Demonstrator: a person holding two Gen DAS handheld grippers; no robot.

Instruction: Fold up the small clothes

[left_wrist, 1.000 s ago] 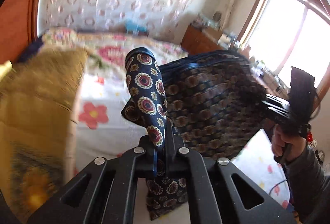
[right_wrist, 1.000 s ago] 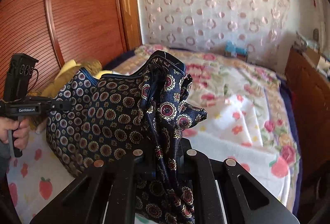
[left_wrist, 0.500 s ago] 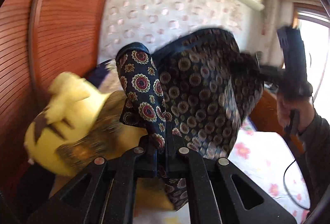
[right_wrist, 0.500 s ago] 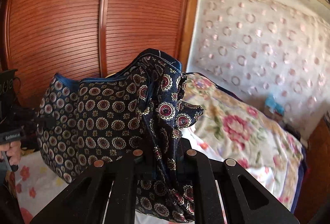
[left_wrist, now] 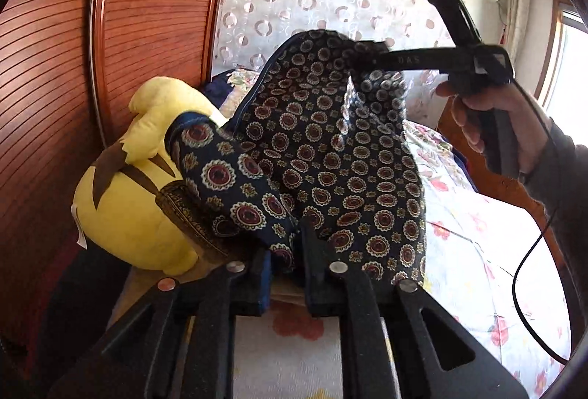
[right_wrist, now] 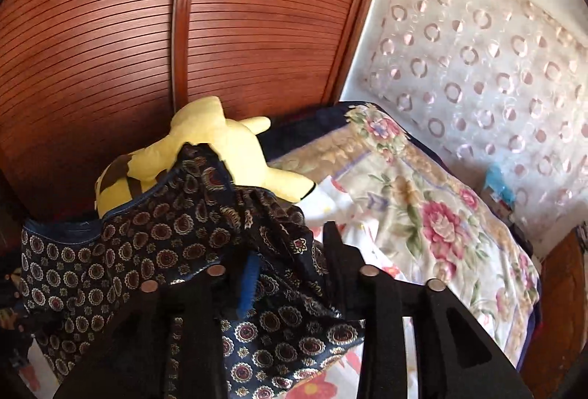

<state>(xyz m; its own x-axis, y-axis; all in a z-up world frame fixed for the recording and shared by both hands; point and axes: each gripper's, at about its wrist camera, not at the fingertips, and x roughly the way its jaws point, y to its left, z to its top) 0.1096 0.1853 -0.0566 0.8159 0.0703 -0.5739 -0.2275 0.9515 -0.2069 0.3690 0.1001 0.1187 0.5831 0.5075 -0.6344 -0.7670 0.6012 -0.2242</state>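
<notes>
- The left tongs (left_wrist: 284, 261) are opening, with a narrow gap between the jaws; a fold of the patterned cloth (left_wrist: 330, 156) lies in that gap, and the pads do not visibly press on it.
- The right tongs (right_wrist: 290, 252) are also opening, spread wider, and bunched cloth (right_wrist: 205, 241) drapes loosely across and between the jaws, hanging below them.
- The cloth is a small, thin, shiny garment, dark navy with rows of round medallions in red, cream and gold, and a plain blue hem along one edge.
- Just ahead of the left tongs a rolled corner stands up and leans to the left; beyond it the main body of the cloth rises as a broad sheet towards the right tongs (left_wrist: 367, 49), seen from the left wrist with their tips at its upper edge.
- The person's right hand (left_wrist: 477, 119) grips that tool's handle, up and to the right of the left tongs.
- Behind the cloth, to the left of both tongs, a yellow plush toy (left_wrist: 147, 156) with brown markings lies against the slatted wooden wardrobe door (right_wrist: 220, 31).
- Below and to the right of the tongs spreads the bed (right_wrist: 422, 200) with its flowered cover.
- Farthest off hangs a pale curtain (right_wrist: 477, 49) with ring patterns.
</notes>
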